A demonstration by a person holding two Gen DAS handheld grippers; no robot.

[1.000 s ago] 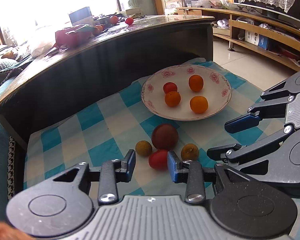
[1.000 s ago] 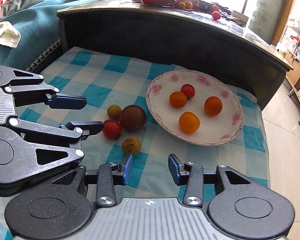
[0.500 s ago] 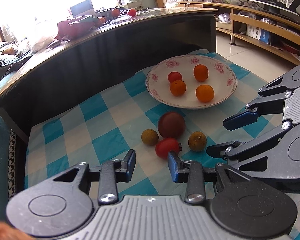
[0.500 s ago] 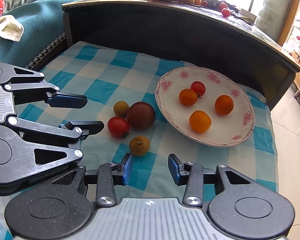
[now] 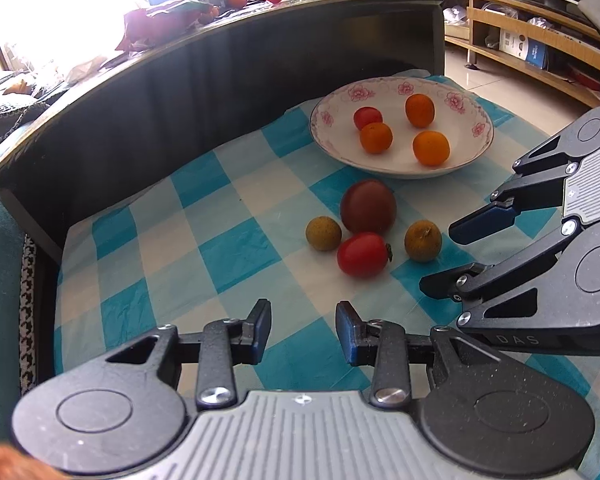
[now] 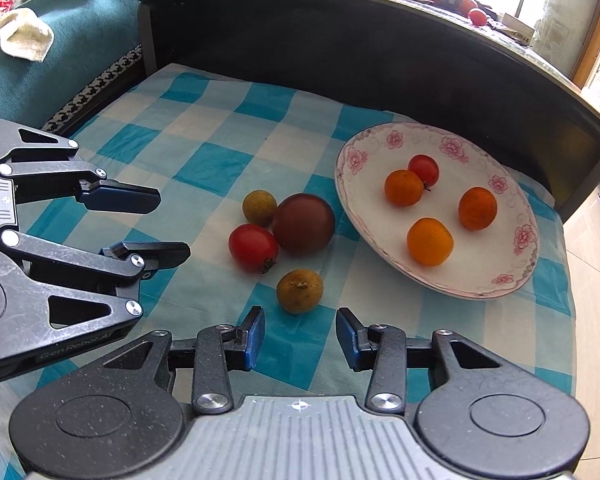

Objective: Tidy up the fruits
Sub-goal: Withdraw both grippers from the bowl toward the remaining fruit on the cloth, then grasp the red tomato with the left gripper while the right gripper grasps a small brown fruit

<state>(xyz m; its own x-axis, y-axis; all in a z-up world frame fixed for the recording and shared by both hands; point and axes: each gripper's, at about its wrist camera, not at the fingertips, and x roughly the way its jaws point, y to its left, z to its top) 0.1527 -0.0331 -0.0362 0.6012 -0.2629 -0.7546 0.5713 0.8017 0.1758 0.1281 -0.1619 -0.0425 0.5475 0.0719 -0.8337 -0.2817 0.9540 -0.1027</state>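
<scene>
A white flowered plate (image 5: 476, 148) (image 6: 356, 200) holds three oranges and a small red tomato (image 5: 367, 117). On the checked cloth before it lie a dark purple fruit (image 5: 368, 206) (image 6: 304, 222), a red tomato (image 5: 362, 255) (image 6: 253, 246) and two yellow-brown fruits (image 5: 323, 233) (image 5: 423, 240). My left gripper (image 5: 302, 330) is open and empty, short of the red tomato. My right gripper (image 6: 300, 334) is open and empty, just short of a yellow-brown fruit (image 6: 299, 290). Each gripper shows in the other's view (image 5: 456, 256) (image 6: 168, 226).
A dark curved table edge (image 5: 220, 80) rises behind the cloth, with more fruit and a red bag on top. A teal sofa (image 6: 60, 40) with a white cloth lies to the left. Wooden shelves (image 5: 540, 48) and floor lie to the right.
Both grippers have drawn back from the loose fruits, which now sit farther ahead of the fingers. Nothing was picked up; both stay open.
</scene>
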